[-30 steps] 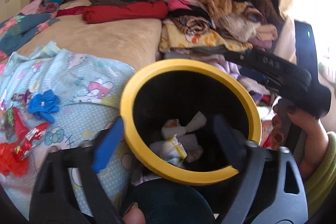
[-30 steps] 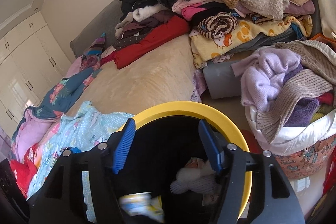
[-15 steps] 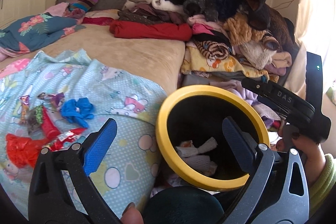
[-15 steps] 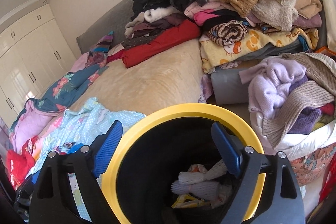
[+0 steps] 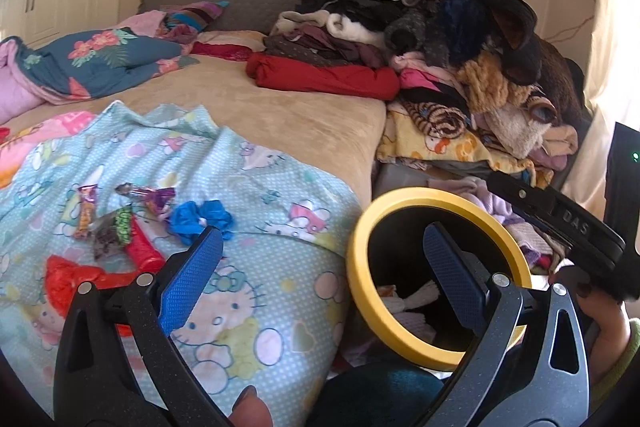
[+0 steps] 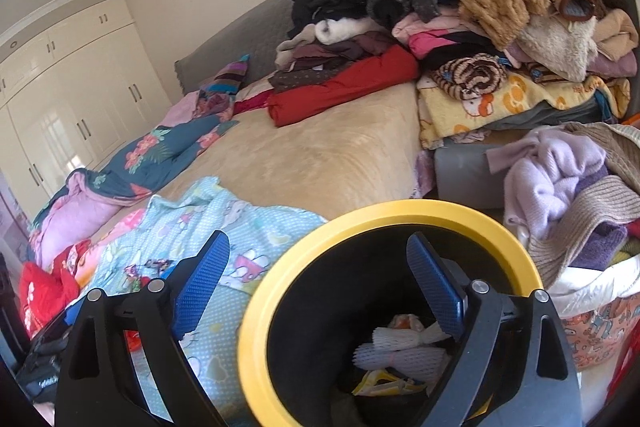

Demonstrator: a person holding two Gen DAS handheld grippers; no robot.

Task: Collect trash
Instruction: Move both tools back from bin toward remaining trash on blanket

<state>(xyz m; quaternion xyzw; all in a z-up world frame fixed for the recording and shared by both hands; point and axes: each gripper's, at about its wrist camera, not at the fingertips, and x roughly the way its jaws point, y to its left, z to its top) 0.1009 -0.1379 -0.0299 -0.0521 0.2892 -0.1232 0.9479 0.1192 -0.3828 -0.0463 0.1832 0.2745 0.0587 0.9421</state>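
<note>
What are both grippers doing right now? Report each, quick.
Left gripper: open, holding nothing, between the wrappers and the bin.
Right gripper: open, holding nothing, over the bin.

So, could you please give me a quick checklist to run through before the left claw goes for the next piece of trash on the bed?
1. Left claw open and empty: ok, the blue pads are wide apart with nothing between them.
2. Right claw open and empty: ok.
3. Trash left to collect: ok, a blue crumpled piece, purple wrappers and red plastic lie on the light blue blanket.
4. Nearest target unobstructed: ok, the blue piece lies just ahead of the left pad, nothing on top.
5. Bin within reach and open: ok, the yellow rim is uncovered beside the bed.
6. Room left in the bin: ok, only white foam netting at the bottom.
</note>
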